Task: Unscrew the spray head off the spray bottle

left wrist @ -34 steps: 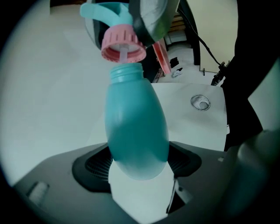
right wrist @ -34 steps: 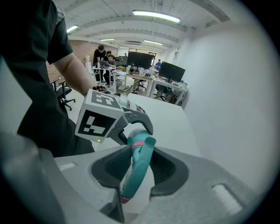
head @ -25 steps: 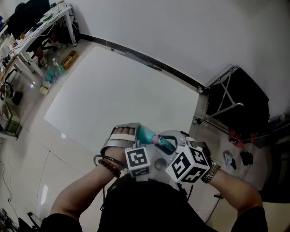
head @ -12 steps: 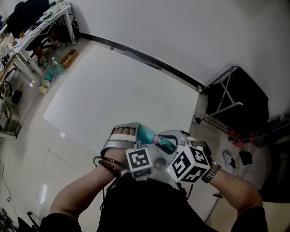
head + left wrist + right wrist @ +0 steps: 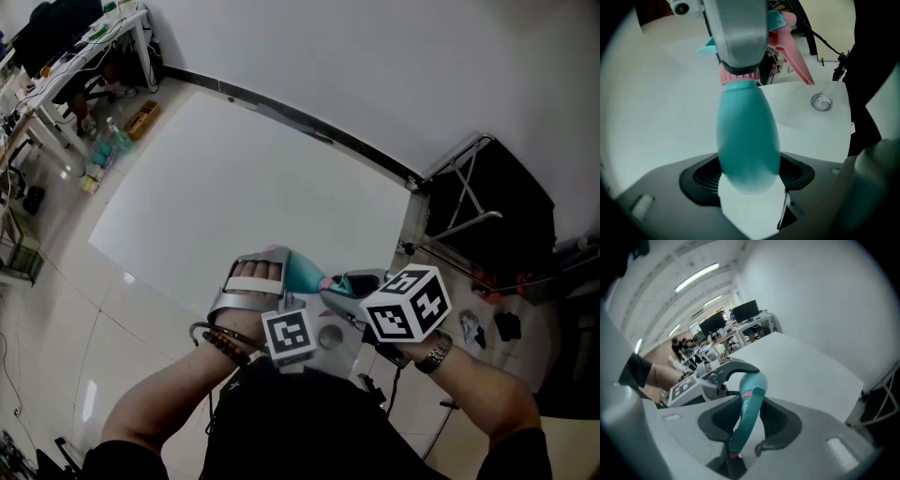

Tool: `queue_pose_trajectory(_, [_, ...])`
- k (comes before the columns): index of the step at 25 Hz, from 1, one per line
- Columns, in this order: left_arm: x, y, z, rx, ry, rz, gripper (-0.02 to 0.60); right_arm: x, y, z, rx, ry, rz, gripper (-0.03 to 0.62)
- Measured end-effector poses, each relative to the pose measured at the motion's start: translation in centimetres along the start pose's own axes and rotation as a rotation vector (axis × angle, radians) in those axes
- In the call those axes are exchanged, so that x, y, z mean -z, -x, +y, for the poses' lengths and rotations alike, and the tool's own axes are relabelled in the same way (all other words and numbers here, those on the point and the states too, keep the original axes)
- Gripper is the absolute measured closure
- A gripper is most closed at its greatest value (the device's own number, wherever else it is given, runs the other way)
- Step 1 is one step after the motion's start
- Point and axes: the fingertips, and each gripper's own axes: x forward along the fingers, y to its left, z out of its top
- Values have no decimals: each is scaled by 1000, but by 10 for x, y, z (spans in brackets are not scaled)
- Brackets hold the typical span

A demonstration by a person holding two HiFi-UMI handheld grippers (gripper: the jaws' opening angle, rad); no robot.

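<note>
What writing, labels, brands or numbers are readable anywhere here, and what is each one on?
No readable text anywhere.
Left marker cube and right marker cube: black-and-white square patterns only, no letters or digits.
Spray bottle: plain teal, no label showing.
Monitors at the far desks: too small and blurred to read.

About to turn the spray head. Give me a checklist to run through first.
1. Left gripper shut on bottle: ok.
2. Right gripper shut on spray head: ok.
3. Spray head off the bottle: not ok; pink collar sits against the bottle.
4. Spray head loosened at all: cannot tell.
5. Liquid inside the bottle: cannot tell; it is opaque.
</note>
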Motion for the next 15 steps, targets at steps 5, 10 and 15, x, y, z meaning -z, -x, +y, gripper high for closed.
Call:
queue_pose_trajectory(5, [-6, -1, 8, -73, 10, -31, 189, 4, 0, -5, -214, -526, -103, 477])
queue_pose_trajectory(10, [-5, -1, 5, -68, 13, -45, 189, 5, 0, -4, -289, -686, -177, 476])
queue_pose_trajectory(15, [-8, -5, -9, -1, 12, -38, 187, 11, 0, -5, -187, -534, -118, 476])
